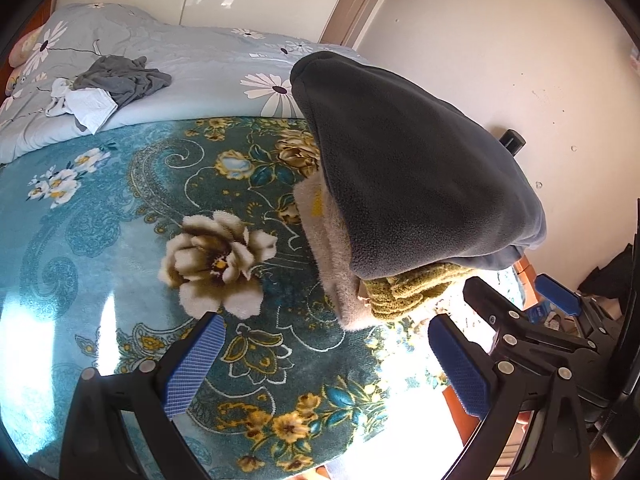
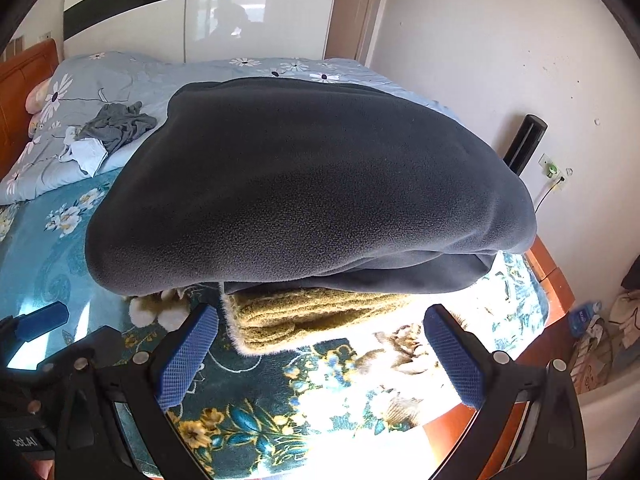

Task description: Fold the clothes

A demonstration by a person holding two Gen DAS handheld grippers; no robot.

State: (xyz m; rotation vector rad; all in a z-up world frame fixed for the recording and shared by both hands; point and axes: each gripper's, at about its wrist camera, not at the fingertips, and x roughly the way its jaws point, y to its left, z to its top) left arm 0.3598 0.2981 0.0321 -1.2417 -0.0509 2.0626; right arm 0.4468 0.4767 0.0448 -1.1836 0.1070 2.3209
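A folded dark grey fleece garment (image 2: 312,184) lies on top of a stack, over a folded olive knit sweater (image 2: 304,316) and a cream fluffy garment (image 1: 328,256), on the teal floral blanket (image 1: 120,216). The fleece (image 1: 408,168) also shows in the left wrist view, at the blanket's right edge. My left gripper (image 1: 324,364) is open and empty, just left of the stack. My right gripper (image 2: 320,352) is open and empty, right in front of the stack. A crumpled grey garment (image 1: 120,78) and a white one (image 1: 86,106) lie far back on the quilt.
A light blue daisy quilt (image 1: 192,60) covers the bed's far part. White wall (image 2: 500,40) and the wooden bed edge (image 2: 548,276) are to the right. A glossy wardrobe (image 2: 200,12) stands behind. Bags and clutter (image 2: 600,340) sit on the floor at right.
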